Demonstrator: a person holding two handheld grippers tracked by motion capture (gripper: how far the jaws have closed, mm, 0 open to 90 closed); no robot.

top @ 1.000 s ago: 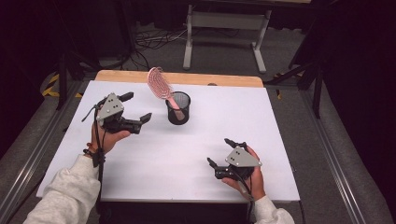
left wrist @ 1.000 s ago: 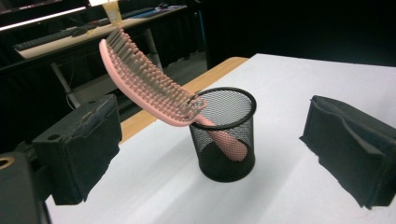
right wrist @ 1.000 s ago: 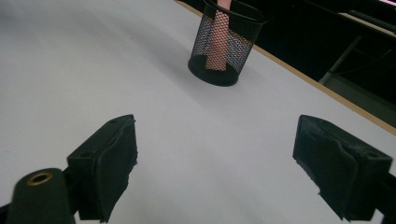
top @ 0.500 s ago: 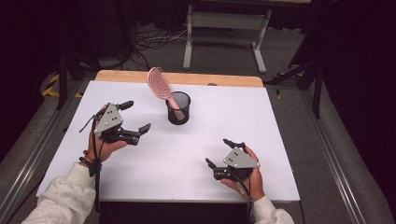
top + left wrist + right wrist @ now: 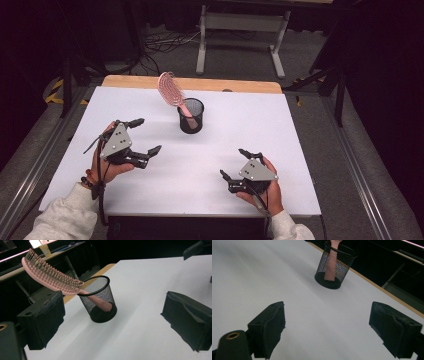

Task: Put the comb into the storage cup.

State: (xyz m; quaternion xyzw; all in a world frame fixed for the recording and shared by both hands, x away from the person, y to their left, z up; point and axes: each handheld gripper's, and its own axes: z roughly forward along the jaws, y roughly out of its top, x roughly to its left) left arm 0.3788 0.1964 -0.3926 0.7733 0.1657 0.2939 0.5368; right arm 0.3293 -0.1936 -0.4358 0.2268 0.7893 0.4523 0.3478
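A pink hairbrush (image 5: 169, 88) stands handle-down in a black mesh cup (image 5: 191, 119) near the far middle of the white table (image 5: 300, 150); its bristled head leans out to the left over the rim. My left gripper (image 5: 148, 135) is held open to the left of the cup and nearer to me, with nothing between its jaws. In the left gripper view the hairbrush (image 5: 50, 275) and cup (image 5: 100, 305) lie ahead of the left gripper (image 5: 112, 315). My right gripper (image 5: 232, 162) is open near the front right. The right gripper view has the cup (image 5: 334, 267) far ahead of the right gripper (image 5: 327, 325).
A wooden strip (image 5: 200, 83) runs along the table's far edge. Behind it on the floor stand a grey metal frame (image 5: 240, 35) and loose cables (image 5: 155, 50). Dark stands flank the table on both sides.
My left gripper has drawn back from the cup toward the front of the table. The right gripper has barely shifted. The hairbrush and cup have not moved.
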